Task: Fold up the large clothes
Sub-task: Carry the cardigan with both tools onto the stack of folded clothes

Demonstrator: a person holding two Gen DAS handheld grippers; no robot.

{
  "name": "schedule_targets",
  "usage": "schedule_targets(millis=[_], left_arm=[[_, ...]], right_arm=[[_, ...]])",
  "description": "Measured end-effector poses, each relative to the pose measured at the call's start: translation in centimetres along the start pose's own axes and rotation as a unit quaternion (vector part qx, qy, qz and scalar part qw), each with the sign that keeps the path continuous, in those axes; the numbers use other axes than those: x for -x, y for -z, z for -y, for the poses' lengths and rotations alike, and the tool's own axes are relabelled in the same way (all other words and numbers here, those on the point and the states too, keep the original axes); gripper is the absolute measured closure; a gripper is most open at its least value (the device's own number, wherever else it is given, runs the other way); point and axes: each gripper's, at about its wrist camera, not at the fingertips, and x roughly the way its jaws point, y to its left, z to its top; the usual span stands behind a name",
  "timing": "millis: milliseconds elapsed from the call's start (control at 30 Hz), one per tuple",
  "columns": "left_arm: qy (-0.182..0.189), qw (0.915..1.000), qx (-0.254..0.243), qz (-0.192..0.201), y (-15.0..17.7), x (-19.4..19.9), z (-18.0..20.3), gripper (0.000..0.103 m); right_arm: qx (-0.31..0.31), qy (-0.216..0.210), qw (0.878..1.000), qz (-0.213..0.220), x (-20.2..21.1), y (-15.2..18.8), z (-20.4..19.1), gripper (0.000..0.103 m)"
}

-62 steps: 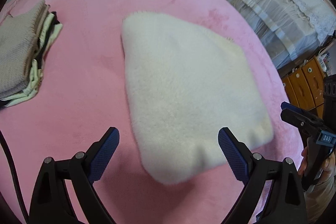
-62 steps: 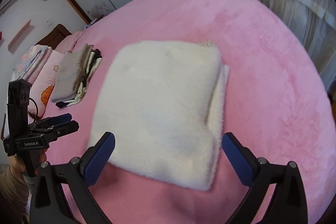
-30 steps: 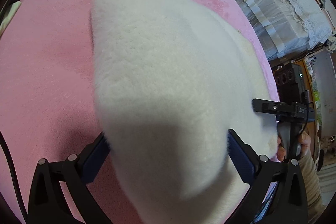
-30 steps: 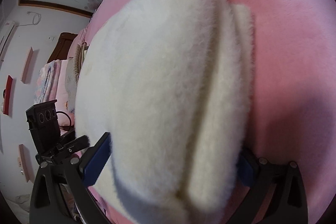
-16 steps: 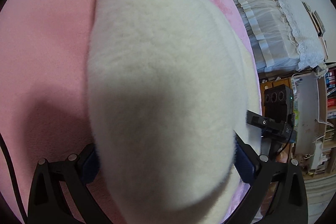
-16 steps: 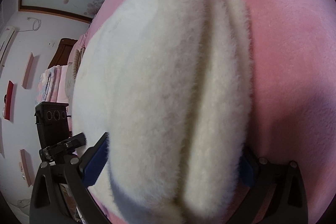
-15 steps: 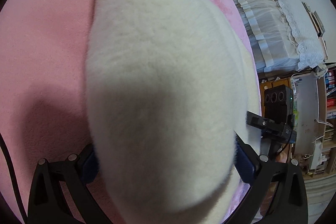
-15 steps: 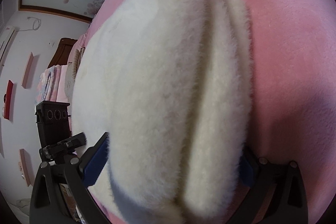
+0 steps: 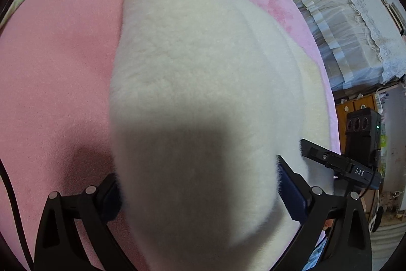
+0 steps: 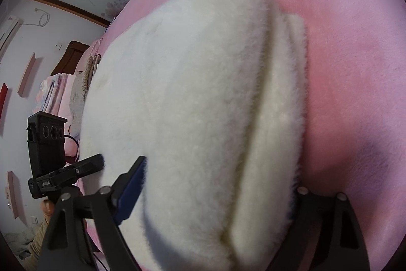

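While the folded white fleece garment (image 9: pixel 192 83) lies on the pink bedspread (image 9: pixel 55 73), the left gripper (image 9: pixel 200 197) straddles its near end, fingers wide with the pile against both blue pads (image 9: pixel 291 197). The right gripper (image 10: pixel 215 194) has just been closing, the garment's other near corner bulging between its pads.

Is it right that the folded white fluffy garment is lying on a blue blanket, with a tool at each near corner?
Not quite: the blanket is pink, not blue, as the left wrist view shows. The folded white fluffy garment does lie on it, a tool at each near corner.
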Motion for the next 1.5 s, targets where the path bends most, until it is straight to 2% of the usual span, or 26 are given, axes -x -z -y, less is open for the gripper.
schedule_targets(millis=[33,100,200,233,300,433,700,900,1100,1200,1333,1500], left_arm=[[-0.006,1.0,-0.001,0.005,0.1,-0.1,0.5,0.004],[-0.019,0.9996,-0.013,0.017,0.2,0.2,1.2,0.013],[-0.022,0.999,-0.027,0.028,0.5,1.2,1.9,0.027],[-0.025,0.9986,-0.034,0.033,0.5,1.6,2.3,0.029],[-0.028,0.9979,-0.042,0.042,0.8,2.3,2.6,0.033],[-0.036,0.9959,-0.059,0.057,1.8,4.6,3.9,0.035],[-0.047,0.9948,-0.072,0.054,5.5,12.0,3.3,0.035],[-0.059,0.9941,-0.055,0.072,8.6,21.6,-3.0,0.035],[-0.079,0.9895,-0.034,0.116,7.4,31.9,-11.9,0.035],[-0.094,0.9846,-0.036,0.143,4.3,36.5,-15.8,0.035],[-0.103,0.9778,-0.042,0.178,-1.6,41.6,-22.0,0.035],[-0.12,0.9713,-0.038,0.202,-8.7,44.1,-29.7,0.034]], right_arm=[[-0.001,-0.004,1.0,0.004,0.2,0.1,-0.1,0.034],[0.002,-0.005,1.0,0.013,0.6,0.2,-0.4,0.042],[0.018,0.005,0.999,0.03,1.3,0.6,-1.3,0.052],[0.022,0.009,0.999,0.037,1.6,0.8,-1.8,0.054],[0.032,0.016,0.998,0.049,2.2,1.2,-2.9,0.057],[0.043,0.022,0.997,0.056,3.3,2.3,-4.9,0.059],[0.036,-0.011,0.999,0.035,4.0,6.9,-10.1,0.06],[0.066,-0.044,0.997,0.014,2.1,8.5,-18.5,0.06],[0.127,-0.072,0.989,0.009,-1.4,5.9,-29.5,0.06],[0.155,-0.084,0.984,0.016,-3.8,3.2,-35.1,0.06],[0.175,-0.104,0.978,0.038,-7.8,-1.7,-42.1,0.06],[0.196,-0.116,0.972,0.053,-14.2,-7.5,-47.3,0.06]])
